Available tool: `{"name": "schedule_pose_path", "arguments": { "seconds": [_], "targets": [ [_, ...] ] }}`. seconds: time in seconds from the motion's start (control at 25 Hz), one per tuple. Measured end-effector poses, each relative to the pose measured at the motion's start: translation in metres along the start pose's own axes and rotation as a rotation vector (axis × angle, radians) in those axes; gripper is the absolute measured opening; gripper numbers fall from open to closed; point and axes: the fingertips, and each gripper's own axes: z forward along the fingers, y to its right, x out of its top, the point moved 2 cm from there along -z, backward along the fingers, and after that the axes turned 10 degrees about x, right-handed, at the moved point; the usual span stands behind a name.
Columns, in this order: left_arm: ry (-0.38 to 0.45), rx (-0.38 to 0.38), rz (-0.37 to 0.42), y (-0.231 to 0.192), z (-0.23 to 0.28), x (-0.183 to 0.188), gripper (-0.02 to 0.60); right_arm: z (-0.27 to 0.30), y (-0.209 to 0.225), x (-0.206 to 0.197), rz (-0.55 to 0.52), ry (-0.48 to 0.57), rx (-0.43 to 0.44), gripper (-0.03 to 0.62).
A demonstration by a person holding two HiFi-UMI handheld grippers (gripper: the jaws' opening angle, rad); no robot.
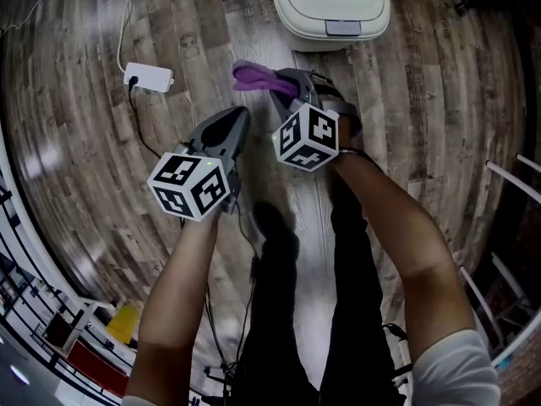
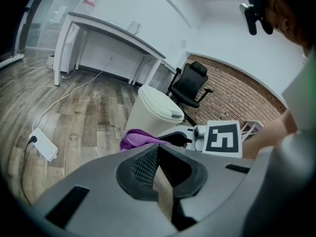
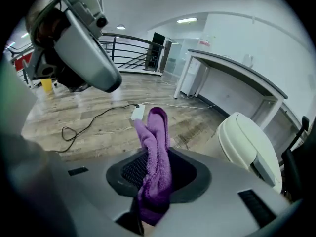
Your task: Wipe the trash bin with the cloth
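Wood-plank floor [image 1: 76, 142], office room.

- **Cloth [image 1: 254, 77]:** purple, towel-like. It is pinched in the clenched right tool [image 1: 286, 90], with its free end sticking out past the jaws. It hangs in the air short of the bin, not touching it. Judged light, soft and limp, and easy to grip. Best taken by a bunched fold, leaving a broad flap for wiping.
- **Trash bin [image 1: 330, 2]:** cream, lid down, standing on the floor at the far side. Smooth shell, and it may slide if pushed.
- **Left tool [image 1: 235, 123]:** jaws closed together with nothing between them, just left of the right tool.
- **Power strip [image 1: 148, 77]:** with its cable, far left.
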Motion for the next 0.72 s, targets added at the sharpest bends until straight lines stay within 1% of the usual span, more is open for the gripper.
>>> {"name": "schedule_pose_path", "arguments": {
  "seconds": [0.12,0.24,0.32,0.52,0.6,0.72],
  "targets": [
    [-0.008,0.002,-0.007,0.006,0.011,-0.004,0.003,-0.011,-0.005,-0.025,0.016,-0.027,0.02,0.106],
    [-0.015,0.0,-0.016,0.017,0.024,-0.006,0.003,-0.024,0.004,-0.069,0.092,-0.083,0.008,0.106],
    [-0.025,0.002,-0.024,0.025,0.031,-0.007,0.003,-0.035,0.015,-0.1,0.169,-0.122,-0.002,0.106],
    [-0.055,0.03,-0.055,0.045,0.042,-0.011,0.003,-0.068,0.045,-0.171,0.409,-0.208,-0.015,0.106],
    [-0.057,0.045,-0.065,0.052,0.045,-0.014,0.003,-0.078,0.06,-0.191,0.496,-0.217,-0.028,0.106],
    [-0.048,0.059,-0.079,0.056,0.052,-0.019,0.003,-0.087,0.084,-0.214,0.583,-0.211,-0.076,0.106]
  ]
}}
